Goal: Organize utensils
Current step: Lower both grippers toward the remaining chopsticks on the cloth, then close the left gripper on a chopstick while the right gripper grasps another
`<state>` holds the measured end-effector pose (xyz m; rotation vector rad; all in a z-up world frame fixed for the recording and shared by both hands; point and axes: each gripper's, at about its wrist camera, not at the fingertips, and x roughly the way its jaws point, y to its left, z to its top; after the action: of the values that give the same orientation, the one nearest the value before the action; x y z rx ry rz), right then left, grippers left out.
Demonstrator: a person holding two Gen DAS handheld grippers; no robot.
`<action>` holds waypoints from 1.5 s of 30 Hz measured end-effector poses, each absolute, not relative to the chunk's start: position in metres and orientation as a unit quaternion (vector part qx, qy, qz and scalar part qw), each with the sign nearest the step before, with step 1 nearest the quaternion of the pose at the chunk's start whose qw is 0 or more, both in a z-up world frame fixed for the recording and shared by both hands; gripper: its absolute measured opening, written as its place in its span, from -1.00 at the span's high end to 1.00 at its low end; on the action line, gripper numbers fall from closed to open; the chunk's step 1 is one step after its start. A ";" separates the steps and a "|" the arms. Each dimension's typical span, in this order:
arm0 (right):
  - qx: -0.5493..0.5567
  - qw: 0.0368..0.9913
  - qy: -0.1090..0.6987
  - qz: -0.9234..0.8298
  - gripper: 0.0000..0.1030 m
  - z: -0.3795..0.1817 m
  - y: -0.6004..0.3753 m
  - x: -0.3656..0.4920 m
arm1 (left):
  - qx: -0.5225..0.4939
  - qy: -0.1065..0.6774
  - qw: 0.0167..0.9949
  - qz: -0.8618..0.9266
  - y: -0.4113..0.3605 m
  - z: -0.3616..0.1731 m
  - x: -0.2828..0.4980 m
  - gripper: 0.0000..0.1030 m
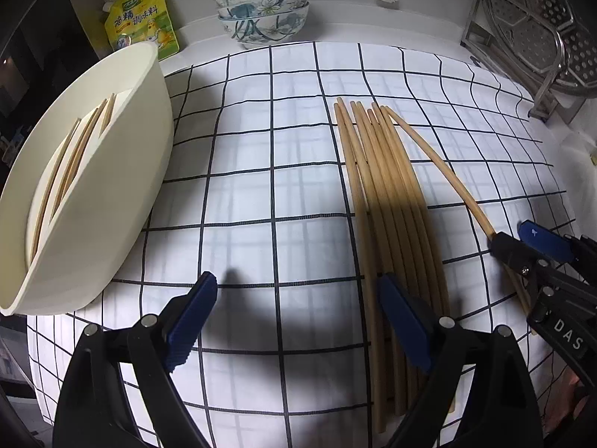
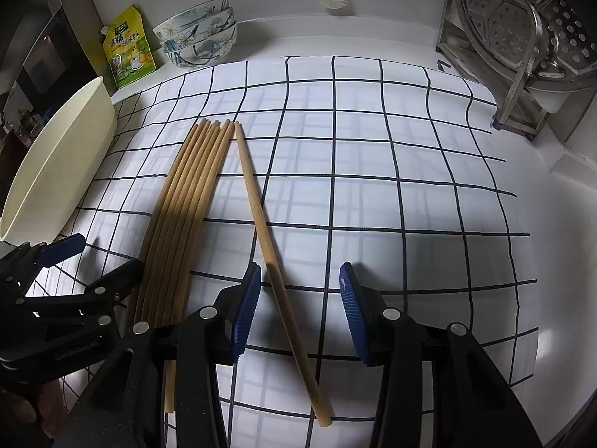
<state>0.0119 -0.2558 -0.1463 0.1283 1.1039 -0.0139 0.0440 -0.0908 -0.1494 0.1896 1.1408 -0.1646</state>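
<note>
On the checked tabletop (image 2: 373,149), the wide-open, empty right tool (image 2: 300,317) straddles 1 separated chopstick (image 2: 268,239), so next it must close on it, while the left tool (image 1: 298,321) is open and empty too.

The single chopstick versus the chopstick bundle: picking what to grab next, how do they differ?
The single chopstick lies alone, angled away; the chopstick bundle lies packed side by side. The single one sits between the right hand-held gripper fingers; the bundle lies left of them. Both are bamboo-coloured, on the checked cloth.
</note>
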 end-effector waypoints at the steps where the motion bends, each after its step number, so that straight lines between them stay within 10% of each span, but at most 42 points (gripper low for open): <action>1: 0.061 0.850 0.523 -0.006 0.18 -0.146 -0.256 0.012 | 0.097 0.542 0.832 -0.072 -0.091 -0.151 0.044 -0.71; 11: 0.045 0.848 0.529 0.007 0.18 -0.150 -0.251 0.015 | 0.076 0.542 0.834 -0.064 -0.080 -0.152 0.051 -0.59; 16: 0.016 0.851 0.525 0.007 0.19 -0.152 -0.244 0.019 | 0.072 0.539 0.835 -0.085 -0.092 -0.148 0.056 -0.09; 20: 0.000 0.855 0.518 0.012 0.80 -0.152 -0.237 0.020 | 0.068 0.537 0.835 -0.099 -0.100 -0.146 0.058 0.30; 24: 0.005 0.855 0.519 0.017 0.87 -0.152 -0.237 0.019 | 0.070 0.539 0.832 -0.111 -0.102 -0.145 0.057 0.86; 45: 0.071 0.880 0.463 0.073 0.87 -0.060 -0.185 0.047 | -0.005 0.480 0.872 -0.098 -0.007 -0.037 0.070 0.86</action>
<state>0.0469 -0.1850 -0.0604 0.1483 0.9649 0.1515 0.0698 -0.0073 -0.0369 -0.0112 1.0035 -0.2044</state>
